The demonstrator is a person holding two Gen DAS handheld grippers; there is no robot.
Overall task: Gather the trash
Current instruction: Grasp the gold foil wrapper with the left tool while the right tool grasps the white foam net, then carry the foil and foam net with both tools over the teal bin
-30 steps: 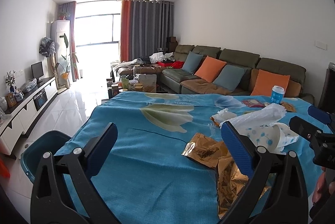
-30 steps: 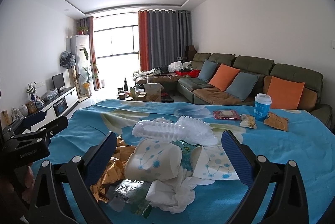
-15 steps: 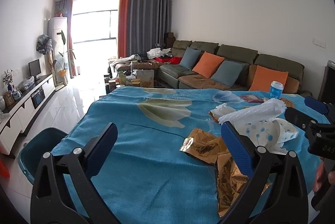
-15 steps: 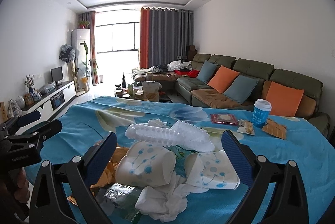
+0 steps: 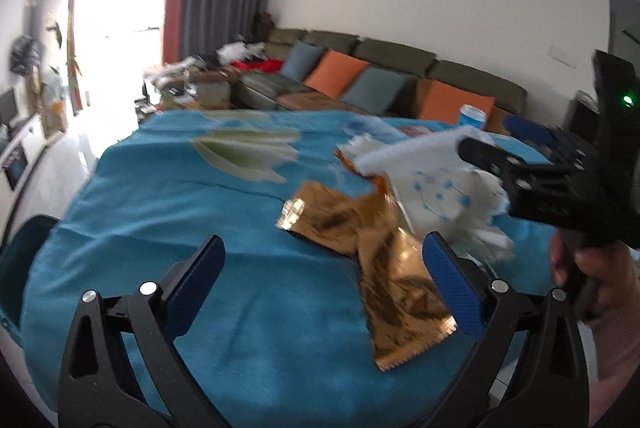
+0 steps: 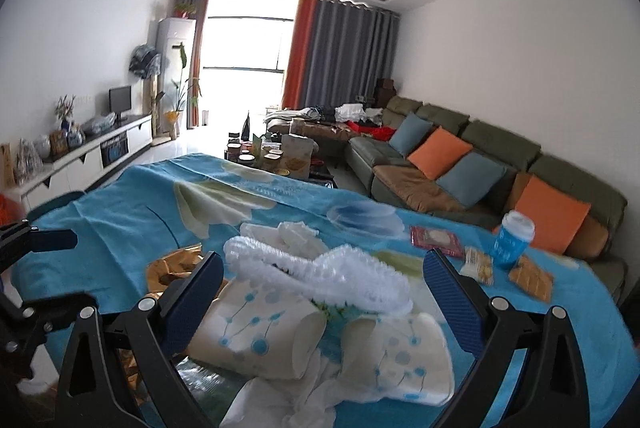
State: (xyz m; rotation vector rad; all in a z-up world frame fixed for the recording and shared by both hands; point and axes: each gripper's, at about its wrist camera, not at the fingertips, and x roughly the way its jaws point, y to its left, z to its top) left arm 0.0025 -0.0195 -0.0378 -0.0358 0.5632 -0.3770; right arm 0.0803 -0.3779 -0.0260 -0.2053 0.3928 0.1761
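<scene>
A pile of trash lies on the blue flowered cloth (image 5: 200,196). Crumpled gold foil wrappers (image 5: 384,264) lie just ahead of my open, empty left gripper (image 5: 324,284). My right gripper (image 6: 320,292) is open and empty, its jaws on either side of two dotted paper cups (image 6: 260,332) lying on their sides, with a white frilly plastic piece (image 6: 320,272) on top and crumpled tissue (image 6: 280,400) beneath. The right gripper also shows in the left wrist view (image 5: 532,168), over the cups (image 5: 440,196).
A blue lidded cup (image 6: 512,240) and several snack packets (image 6: 528,280) lie at the far right of the cloth. A teal bin (image 5: 20,260) stands at the table's left edge. A sofa (image 6: 480,164) and a cluttered coffee table (image 6: 276,156) lie beyond.
Both grippers have moved forward and lower over the table. The gold wrappers and the cups now look larger and closer. Both stay open.
</scene>
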